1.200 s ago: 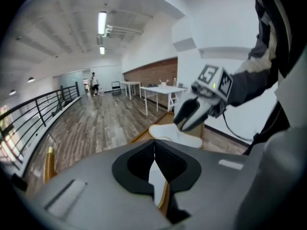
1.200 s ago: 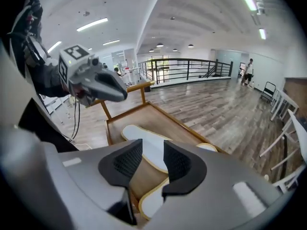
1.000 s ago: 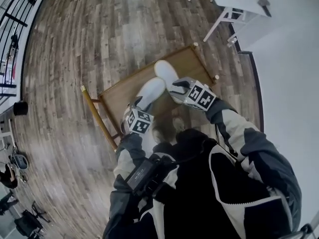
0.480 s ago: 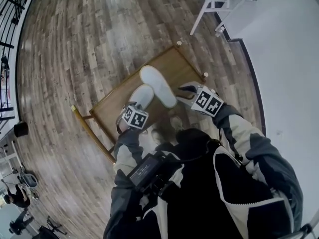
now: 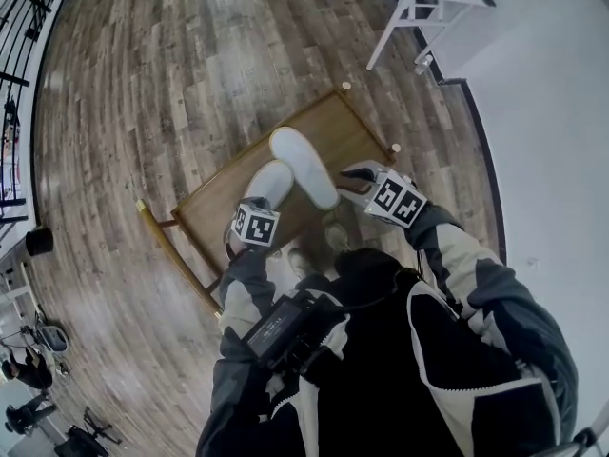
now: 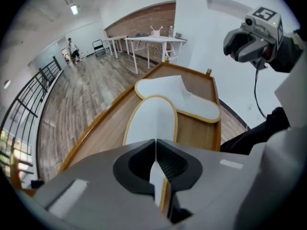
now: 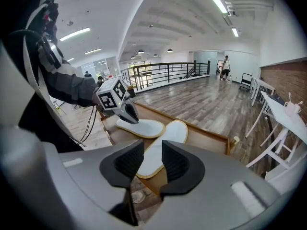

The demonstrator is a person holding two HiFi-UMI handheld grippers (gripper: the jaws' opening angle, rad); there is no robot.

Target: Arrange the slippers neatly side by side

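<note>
Two white slippers lie on the wooden tray point(image 5: 214, 208), touching at an angle, not yet side by side. The left gripper point(image 6: 155, 150) has just closed its jaws and now pinches the thin heel rim of the left slipper point(image 6: 152, 121). The right gripper point(image 7: 152, 152) has been narrowing its jaws, but they stand apart with nothing between them, near the heel of the right slipper point(image 5: 304, 165). I judge the slippers light, flat and soft, with a tan edge. The sole will probably bend, so the heel rim is a good place to hold.
</note>
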